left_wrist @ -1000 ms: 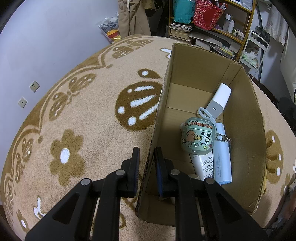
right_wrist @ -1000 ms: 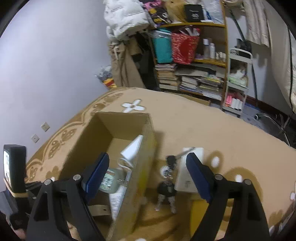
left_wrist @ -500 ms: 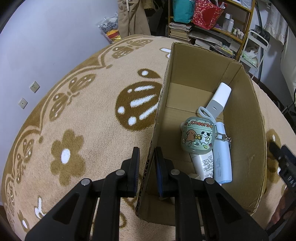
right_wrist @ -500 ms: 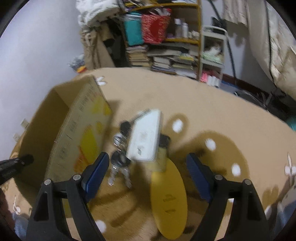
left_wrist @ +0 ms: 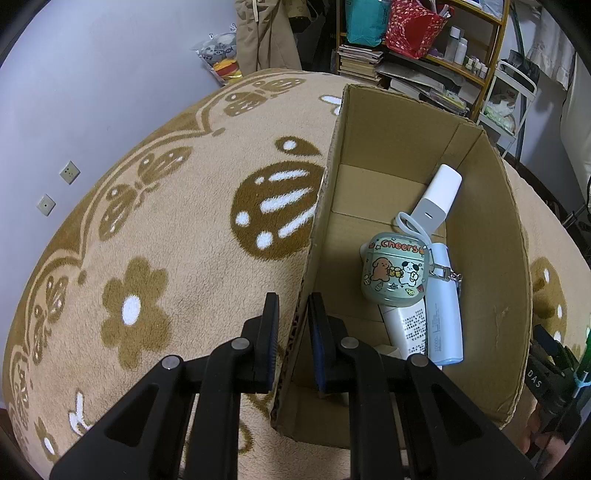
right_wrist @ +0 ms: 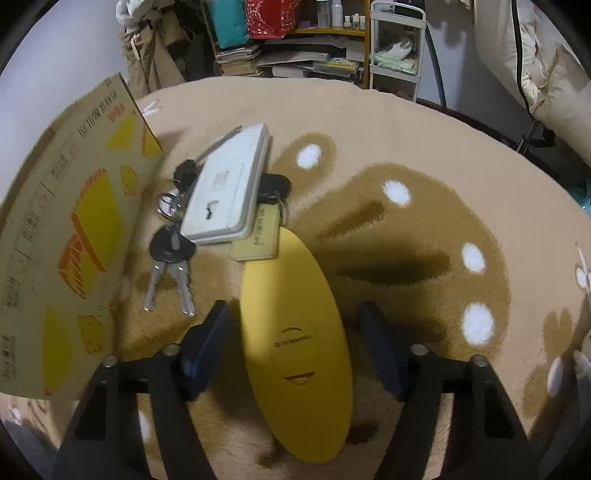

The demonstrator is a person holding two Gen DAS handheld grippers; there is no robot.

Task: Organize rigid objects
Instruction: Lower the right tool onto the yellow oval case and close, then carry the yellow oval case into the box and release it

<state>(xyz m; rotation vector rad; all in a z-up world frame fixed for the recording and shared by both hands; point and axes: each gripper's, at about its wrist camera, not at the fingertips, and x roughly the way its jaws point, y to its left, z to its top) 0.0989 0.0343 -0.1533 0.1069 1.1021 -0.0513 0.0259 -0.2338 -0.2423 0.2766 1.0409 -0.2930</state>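
My left gripper is shut on the near left wall of the open cardboard box. Inside the box lie a green cartoon earbud case, a white stick-shaped device, a pale blue power bank and a white tube. My right gripper hangs low over the carpet with its jaws closing. A yellow oval case lies between them, and a small gap shows at each pad. Beyond it sit a white flat case, a tan tag and a bunch of keys.
The box's printed outer side stands close on the left of the keys. A patterned tan carpet covers the floor. Crowded shelves and a white cart line the far wall. A pale bag lies at the far right.
My right gripper has swung away from above the box and come down over the yellow oval case, and its jaws have narrowed. The left gripper and the box have not moved.
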